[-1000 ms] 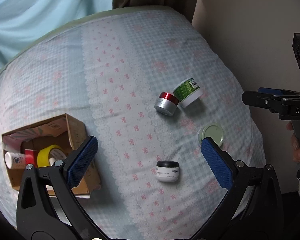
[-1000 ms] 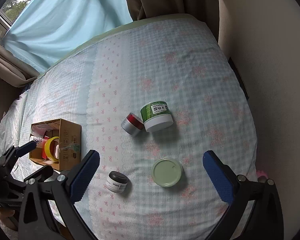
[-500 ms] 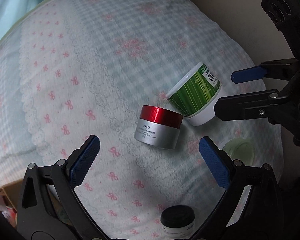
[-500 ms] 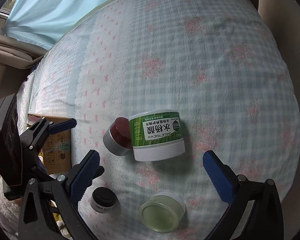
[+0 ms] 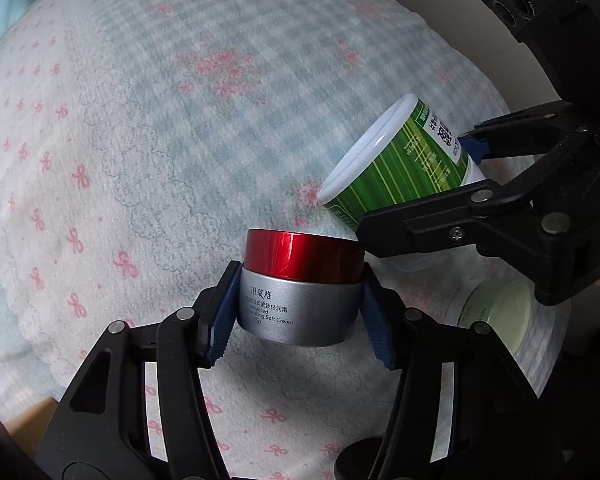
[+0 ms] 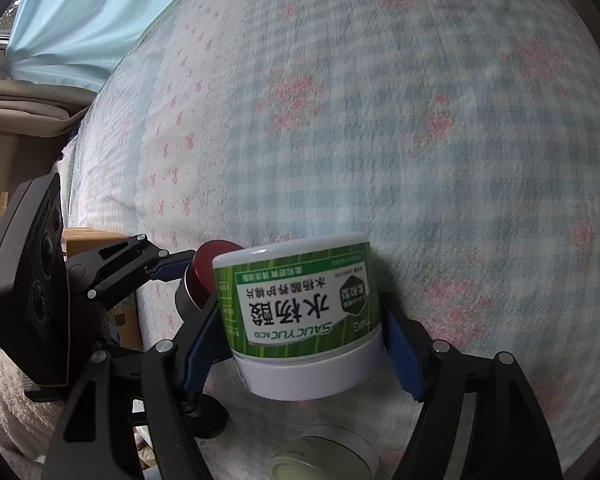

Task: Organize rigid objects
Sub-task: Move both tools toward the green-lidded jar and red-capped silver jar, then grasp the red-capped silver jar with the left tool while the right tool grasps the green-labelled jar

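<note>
**Both grippers closing on jars on the bed**

Left gripper (image 5: 298,316), lower centre of its view: fingers closing around the red-lidded silver jar (image 5: 300,292), blue pads touching both sides. Right gripper (image 6: 304,344): fingers closing around the tilted green jar (image 6: 300,312); left pad touches, right-side contact unclear. Jars sit just beside each other on the checked bedspread (image 5: 140,140). Pale green lid (image 6: 320,464) at bottom edge.

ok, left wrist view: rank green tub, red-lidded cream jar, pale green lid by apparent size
1. green tub and red-lidded cream jar: look about alike; the jar sits nearer the camera, so no ranking between them.
2. pale green lid: smallest as seen, though partly hidden behind the right gripper.
</note>
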The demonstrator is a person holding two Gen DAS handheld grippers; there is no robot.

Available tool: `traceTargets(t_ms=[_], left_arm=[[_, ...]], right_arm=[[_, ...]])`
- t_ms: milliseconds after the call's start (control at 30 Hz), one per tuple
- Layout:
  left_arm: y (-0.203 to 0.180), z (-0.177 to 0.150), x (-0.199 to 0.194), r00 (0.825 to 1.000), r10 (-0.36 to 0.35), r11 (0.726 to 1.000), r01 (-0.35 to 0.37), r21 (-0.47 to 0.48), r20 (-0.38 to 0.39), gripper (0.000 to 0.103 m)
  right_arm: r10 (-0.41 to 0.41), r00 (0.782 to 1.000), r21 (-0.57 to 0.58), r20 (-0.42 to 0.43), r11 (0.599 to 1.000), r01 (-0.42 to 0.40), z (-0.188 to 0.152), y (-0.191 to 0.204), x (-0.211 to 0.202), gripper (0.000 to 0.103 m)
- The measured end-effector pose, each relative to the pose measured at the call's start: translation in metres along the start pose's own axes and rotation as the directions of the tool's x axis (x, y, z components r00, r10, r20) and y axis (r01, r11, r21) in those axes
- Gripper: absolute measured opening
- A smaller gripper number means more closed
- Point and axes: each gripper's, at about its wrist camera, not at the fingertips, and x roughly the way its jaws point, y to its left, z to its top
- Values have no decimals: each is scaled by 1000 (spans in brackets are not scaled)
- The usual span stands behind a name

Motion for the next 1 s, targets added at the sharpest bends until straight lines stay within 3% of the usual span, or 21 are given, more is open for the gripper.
traceTargets(t_ms=[600, 1000], left_arm=[[12, -12, -18, 1000, 19, 997, -18, -72, 15, 52], [24, -43, -98, 993, 46, 983, -25, -183, 112, 52]], right_arm=[[-25, 998, 59, 57, 998, 22, -8, 5, -15, 69], [9, 984, 102, 179, 994, -28, -37, 33, -64, 68]])
